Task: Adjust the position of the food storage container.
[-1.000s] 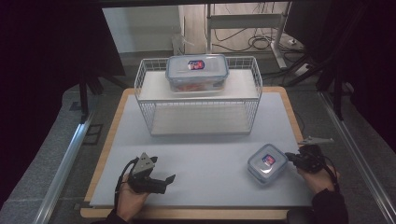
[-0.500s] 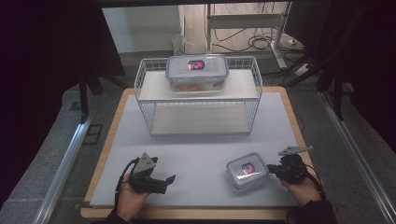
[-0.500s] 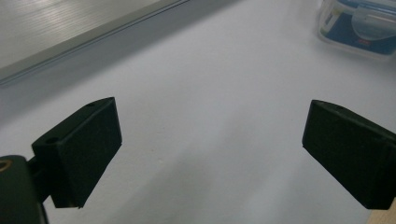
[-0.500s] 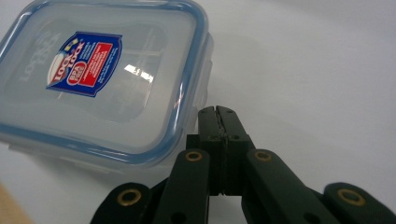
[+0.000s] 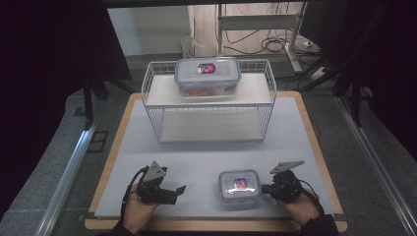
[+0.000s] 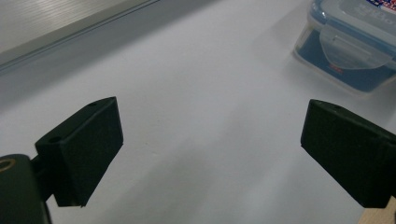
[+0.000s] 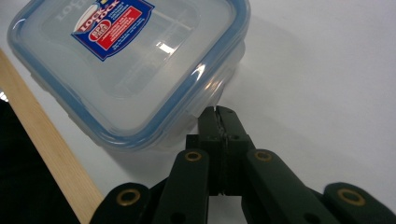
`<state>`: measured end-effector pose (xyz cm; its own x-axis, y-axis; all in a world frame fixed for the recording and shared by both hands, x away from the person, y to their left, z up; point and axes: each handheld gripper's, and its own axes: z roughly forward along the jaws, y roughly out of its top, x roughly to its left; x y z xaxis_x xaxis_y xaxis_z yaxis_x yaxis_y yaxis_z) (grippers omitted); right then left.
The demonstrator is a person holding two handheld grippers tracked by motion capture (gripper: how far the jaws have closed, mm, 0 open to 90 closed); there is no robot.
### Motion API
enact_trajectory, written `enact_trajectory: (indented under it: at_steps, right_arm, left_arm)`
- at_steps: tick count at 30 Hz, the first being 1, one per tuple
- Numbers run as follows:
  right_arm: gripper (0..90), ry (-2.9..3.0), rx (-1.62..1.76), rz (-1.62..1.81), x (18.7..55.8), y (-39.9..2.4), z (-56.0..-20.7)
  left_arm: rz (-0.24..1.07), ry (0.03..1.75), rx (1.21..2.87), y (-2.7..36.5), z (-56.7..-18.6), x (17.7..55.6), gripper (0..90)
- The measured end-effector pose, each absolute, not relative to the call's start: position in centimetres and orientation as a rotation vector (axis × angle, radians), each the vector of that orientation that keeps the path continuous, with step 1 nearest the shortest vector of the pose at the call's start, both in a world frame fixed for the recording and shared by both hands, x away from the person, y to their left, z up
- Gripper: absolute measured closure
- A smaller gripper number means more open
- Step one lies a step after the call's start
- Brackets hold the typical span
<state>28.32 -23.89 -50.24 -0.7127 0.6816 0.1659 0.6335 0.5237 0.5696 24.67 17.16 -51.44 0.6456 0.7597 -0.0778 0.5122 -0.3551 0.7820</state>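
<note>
Right gripper view: clenched right gripper [image 7: 219, 114] fingers touch small container [image 7: 128, 70], label reading "LOCK & LOCK"; left gripper [image 6: 210, 154] fingers released.

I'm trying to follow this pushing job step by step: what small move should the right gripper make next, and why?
Probably a short further push toward the left gripper. The right gripper is shut, its tip against the side of the small box, which lies flat on the mat between the two hands. The left gripper stands open and faces the box, likely waiting to take it.
</note>
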Motion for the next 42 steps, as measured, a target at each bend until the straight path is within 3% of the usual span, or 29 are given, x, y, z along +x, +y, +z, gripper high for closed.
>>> enact_trajectory:
  at_steps: [21, 25, 29, 36, 41, 42]
  right_arm:
    - [89.7, 2.751, 0.967, 1.013, 28.7, -16.7, -50.8]
    - [86.6, 2.731, 0.959, 1.014, 28.8, -16.9, -50.4]
    - [76.5, 2.653, 0.989, 1.053, 29.4, -18.9, -49.8]
    - [41.7, 2.572, 0.950, 1.088, 29.5, -20.0, -50.1]
    - [24.2, 2.562, 0.926, 1.122, 29.6, -20.2, -50.4]
    - [24.2, 2.562, 0.926, 1.122, 29.6, -20.2, -50.4]
  left_arm:
    - [0.390, 1.012, 2.069, 17.8, -51.5, 24.4, 8.5]
    - [0.382, 1.018, 2.064, 18.0, -51.6, 24.3, 8.5]
    - [0.368, 1.021, 2.056, 18.2, -51.6, 24.4, 8.5]
    - [0.386, 0.987, 2.087, 17.9, -52.0, 24.4, 7.4]
    - [0.409, 0.951, 2.088, 17.9, -52.1, 24.3, 5.6]
    - [0.409, 0.951, 2.088, 17.9, -52.1, 24.3, 5.3]
